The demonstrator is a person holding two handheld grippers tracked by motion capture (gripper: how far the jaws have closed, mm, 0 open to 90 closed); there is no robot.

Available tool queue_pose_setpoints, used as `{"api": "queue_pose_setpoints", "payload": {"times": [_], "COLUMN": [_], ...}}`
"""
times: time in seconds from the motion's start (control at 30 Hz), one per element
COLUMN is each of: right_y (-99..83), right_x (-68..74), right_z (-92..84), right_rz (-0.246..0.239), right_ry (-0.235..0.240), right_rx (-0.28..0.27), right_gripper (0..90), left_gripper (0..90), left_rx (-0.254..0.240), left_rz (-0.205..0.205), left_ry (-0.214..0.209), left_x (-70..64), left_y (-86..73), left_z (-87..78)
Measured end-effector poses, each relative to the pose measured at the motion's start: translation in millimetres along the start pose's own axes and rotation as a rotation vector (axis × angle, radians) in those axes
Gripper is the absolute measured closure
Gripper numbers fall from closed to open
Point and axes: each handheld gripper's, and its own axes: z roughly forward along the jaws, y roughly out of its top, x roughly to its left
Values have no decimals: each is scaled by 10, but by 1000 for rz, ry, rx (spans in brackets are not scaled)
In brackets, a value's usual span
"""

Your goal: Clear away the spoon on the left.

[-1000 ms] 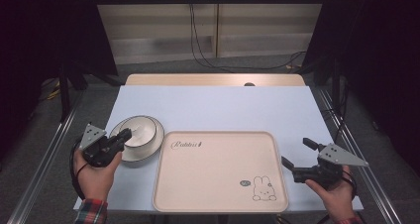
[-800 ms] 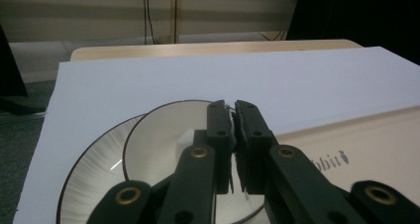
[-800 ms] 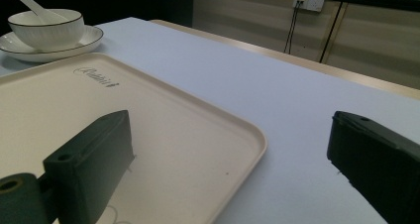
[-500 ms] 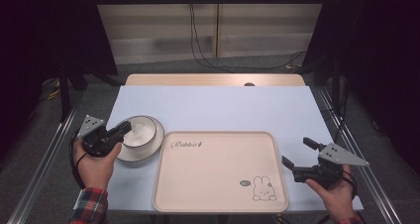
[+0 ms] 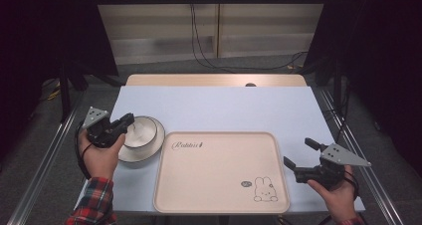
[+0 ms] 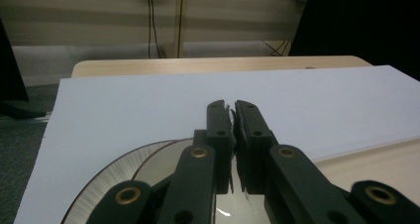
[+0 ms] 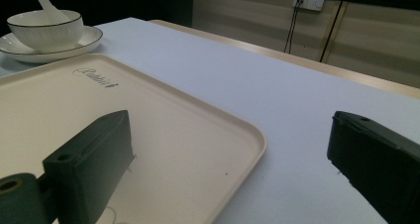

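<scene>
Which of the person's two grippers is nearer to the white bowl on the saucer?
Left. The left gripper is at the bowl, its closed jaws over the bowl's near-left rim. The right gripper hovers open beyond the tray's right edge, far across the table.

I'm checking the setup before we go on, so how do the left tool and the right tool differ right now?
The left tool has its jaws closed at the rim of the bowl, with a thin white edge between them; the right tool has its jaws wide apart with nothing between them. The left tool sits over the bowl and saucer; the right tool hangs beside the tray at its right edge. Both are black, hand-held, with a grey plate on top.
</scene>
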Motion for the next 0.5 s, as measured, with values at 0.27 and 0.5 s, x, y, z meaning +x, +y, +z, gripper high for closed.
{"api": "queue_pose_setpoints", "payload": {"times": [0.27, 0.5], "right_y": [1, 0], "right_x": [-3, -6], "right_z": [-6, -6], "right_rz": [8, 7], "right_ry": [-1, 1], "right_rx": [-1, 0], "right_gripper": [32, 32], "left_gripper": [850, 846], "left_rx": [-33, -60], "left_rz": [-3, -2], "left_ry": [13, 21], "left_x": [4, 21], "left_y": [9, -35], "left_z": [108, 174]}}
